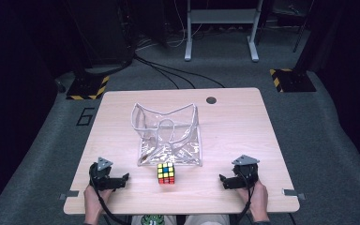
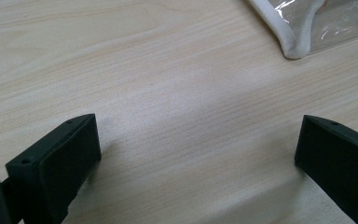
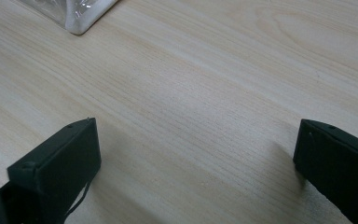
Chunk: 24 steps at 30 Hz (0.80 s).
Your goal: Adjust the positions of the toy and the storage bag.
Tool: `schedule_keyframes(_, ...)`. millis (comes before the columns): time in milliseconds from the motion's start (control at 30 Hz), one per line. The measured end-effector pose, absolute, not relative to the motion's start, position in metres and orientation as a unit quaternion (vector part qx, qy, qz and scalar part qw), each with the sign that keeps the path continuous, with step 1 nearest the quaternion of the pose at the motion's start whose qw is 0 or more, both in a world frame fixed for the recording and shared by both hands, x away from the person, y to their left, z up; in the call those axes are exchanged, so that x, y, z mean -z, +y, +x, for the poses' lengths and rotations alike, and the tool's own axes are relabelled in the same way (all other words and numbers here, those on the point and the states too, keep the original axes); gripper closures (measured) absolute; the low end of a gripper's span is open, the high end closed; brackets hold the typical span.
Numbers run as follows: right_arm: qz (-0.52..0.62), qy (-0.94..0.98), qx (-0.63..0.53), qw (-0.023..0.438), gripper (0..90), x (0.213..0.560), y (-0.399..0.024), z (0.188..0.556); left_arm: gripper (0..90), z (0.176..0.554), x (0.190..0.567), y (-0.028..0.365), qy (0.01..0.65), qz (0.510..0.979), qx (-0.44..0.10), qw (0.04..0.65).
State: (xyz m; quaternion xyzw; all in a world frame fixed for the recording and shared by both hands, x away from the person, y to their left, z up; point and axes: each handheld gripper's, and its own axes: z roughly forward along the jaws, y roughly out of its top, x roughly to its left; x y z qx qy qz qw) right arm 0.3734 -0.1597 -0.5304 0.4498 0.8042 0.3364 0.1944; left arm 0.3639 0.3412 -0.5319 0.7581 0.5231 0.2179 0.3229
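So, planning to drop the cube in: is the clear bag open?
Open: the clear bag has its white-edged mouth spread wide, nothing visible inside.

Pale wood-grain table [image 1: 243, 126], matt and smooth, fine streaks clear in both gripper views. Clear glossy plastic bag [image 1: 168, 136], creased and glinting, edged in white cloth-like piping [image 2: 294, 39]. Shiny plastic cube [image 1: 166, 173] with coloured tiles, lower centre. Matt black plastic on left gripper [image 1: 123, 179] and right gripper [image 1: 224, 181]. Grey carpet-like floor [image 1: 328, 140] around.
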Motion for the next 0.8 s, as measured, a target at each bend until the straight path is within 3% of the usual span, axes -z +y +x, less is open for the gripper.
schedule_keyframes(800,0.452,0.807,-0.33,0.189,0.0,0.5287,-0.1556,0.3709,0.2,0.3648,0.532,0.3405,0.523,0.758,-0.219,0.324)
